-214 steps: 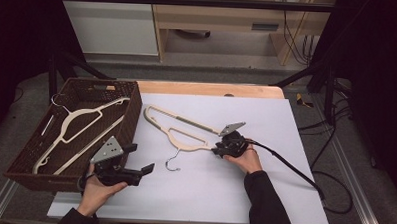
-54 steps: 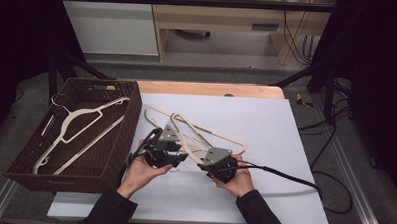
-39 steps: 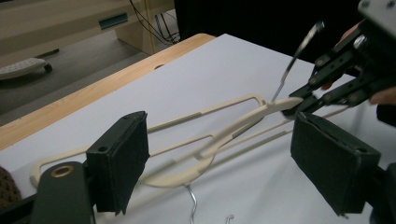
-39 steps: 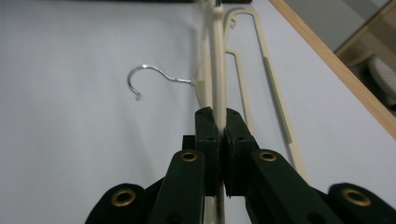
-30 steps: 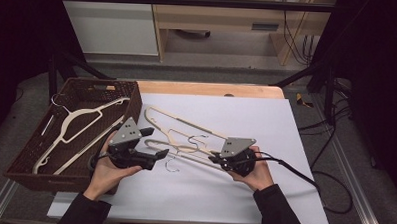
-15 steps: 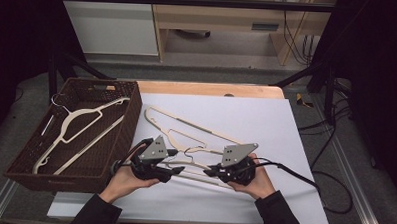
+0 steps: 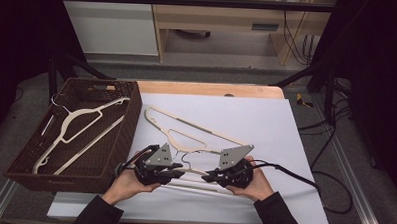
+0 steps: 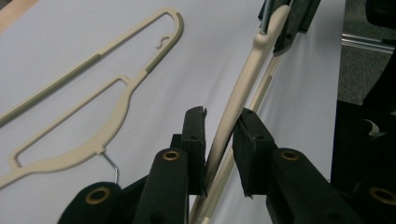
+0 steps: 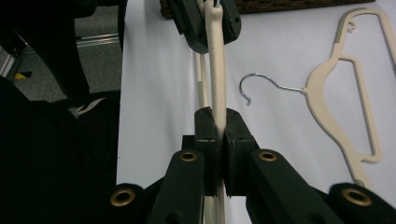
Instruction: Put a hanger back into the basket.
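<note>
Hanger (image 7: 197,173): cream, held between the two grippers just above the table's near edge; one arm seen in the high view, with its bottom bar (image 7: 194,187) just below.
Axis: its length runs left to right across the table, from one gripper to the other; in each gripper view the hanger runs straight away from the jaws toward the other gripper.
Tilt: it stands on edge, thin side up, rather than lying flat.
Left gripper (image 7: 177,172): at the hanger's left part; in the left gripper view (image 8: 219,140) the jaws have just been closing with the hanger's arm between them, the left pad against it and a narrow gap still showing at the right pad.
Right gripper (image 7: 211,176): at the hanger's right part; in the right gripper view (image 9: 217,123) the jaws are clamped tight on the arm, pads pressing from both sides.
Hands: left hand (image 7: 126,182) and right hand (image 7: 256,184) come in from the near edge, each around its gripper.
Second hanger (image 7: 185,134): cream, flat on the table beyond the held one, long side slanting from far left to near right, metal hook (image 9: 259,86) pointing toward the grippers.
Basket (image 7: 21,173): brown wicker, at the table's left edge, with a white hanger (image 7: 78,123) lying aslant inside.
Table (image 7: 285,145): covered with a pale sheet.
</note>
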Action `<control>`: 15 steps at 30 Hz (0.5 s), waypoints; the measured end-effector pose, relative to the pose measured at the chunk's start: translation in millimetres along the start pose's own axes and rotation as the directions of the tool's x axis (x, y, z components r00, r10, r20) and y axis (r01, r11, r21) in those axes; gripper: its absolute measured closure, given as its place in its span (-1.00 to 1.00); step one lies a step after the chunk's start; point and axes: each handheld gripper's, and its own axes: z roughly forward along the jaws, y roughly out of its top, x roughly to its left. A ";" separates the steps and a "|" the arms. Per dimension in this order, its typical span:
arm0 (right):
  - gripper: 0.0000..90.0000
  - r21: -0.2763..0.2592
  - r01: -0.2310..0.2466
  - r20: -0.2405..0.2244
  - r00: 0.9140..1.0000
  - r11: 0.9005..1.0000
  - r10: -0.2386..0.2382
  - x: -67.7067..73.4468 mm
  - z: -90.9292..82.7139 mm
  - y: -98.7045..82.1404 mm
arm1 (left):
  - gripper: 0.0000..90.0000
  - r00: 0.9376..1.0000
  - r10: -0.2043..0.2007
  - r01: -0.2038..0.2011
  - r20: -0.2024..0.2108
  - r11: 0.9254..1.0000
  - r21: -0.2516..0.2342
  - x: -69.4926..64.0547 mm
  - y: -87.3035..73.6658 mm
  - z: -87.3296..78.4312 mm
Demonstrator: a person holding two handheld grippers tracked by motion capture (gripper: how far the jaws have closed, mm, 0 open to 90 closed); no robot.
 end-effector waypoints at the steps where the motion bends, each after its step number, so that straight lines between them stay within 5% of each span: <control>1: 0.91 0.003 -0.004 0.003 1.000 1.000 0.004 -0.1 0.1 0.0 | 0.68 1.000 0.003 -0.003 0.008 1.000 0.005 -0.8 0.2 -0.5; 6: 0.77 -0.004 -0.014 0.048 0.999 1.000 0.015 -0.6 -3.2 0.4 | 0.84 0.999 -0.001 0.000 0.049 1.000 0.015 -6.3 2.3 -3.8; 9: 0.62 -0.032 -0.022 0.080 0.996 0.999 0.024 -1.3 -5.4 0.7 | 0.90 0.996 -0.039 0.040 0.079 0.999 -0.015 -10.4 3.7 -5.3; 15: 0.30 -0.079 -0.043 0.109 0.993 0.996 0.051 -0.8 -8.4 2.1 | 0.91 0.997 -0.066 0.067 0.039 0.997 -0.031 -16.6 8.1 -11.7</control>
